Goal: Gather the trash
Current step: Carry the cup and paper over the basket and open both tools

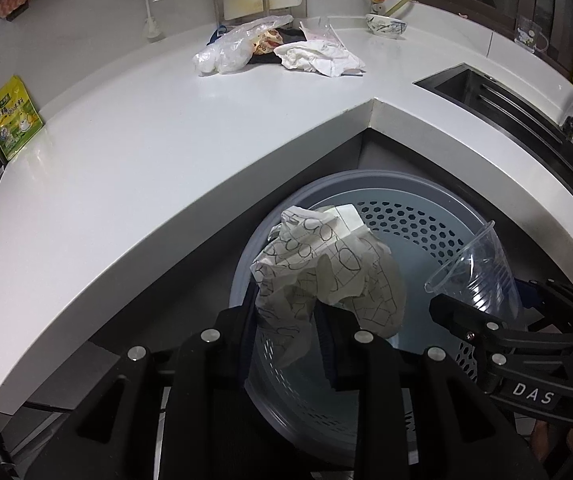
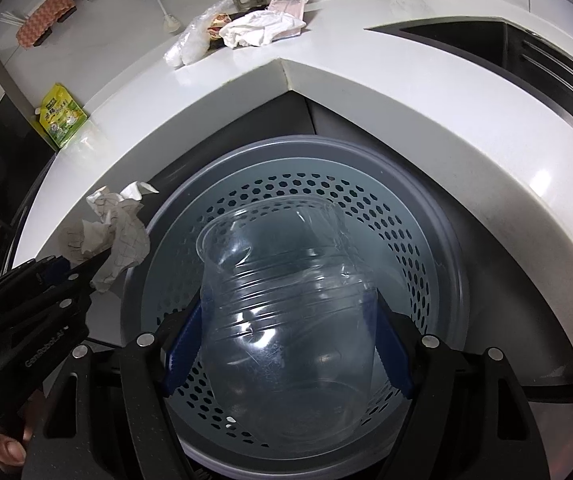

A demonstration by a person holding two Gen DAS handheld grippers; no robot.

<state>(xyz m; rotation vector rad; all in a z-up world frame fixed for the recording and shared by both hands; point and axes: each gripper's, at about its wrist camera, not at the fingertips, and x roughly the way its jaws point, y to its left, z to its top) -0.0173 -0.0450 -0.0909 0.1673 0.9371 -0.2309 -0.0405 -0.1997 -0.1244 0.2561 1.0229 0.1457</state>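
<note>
Left wrist view: left tongs point(image 1: 286, 320) pinch crumpled paper point(image 1: 326, 268) over bin point(image 1: 406, 216); right tongs point(image 2: 286, 344) clamp clear cup point(image 2: 286, 320) there | we judge nothing dropped; bags and tissue point(image 1: 318, 56) remain on surface point(image 1: 146, 152)

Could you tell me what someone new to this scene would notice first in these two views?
Most striking is the clear plastic cup clamped in the right gripper directly over the grey perforated trash bin. Beside it, the left gripper holds a crumpled printed paper above the same bin. Behind, more trash lies on the white counter.
</note>
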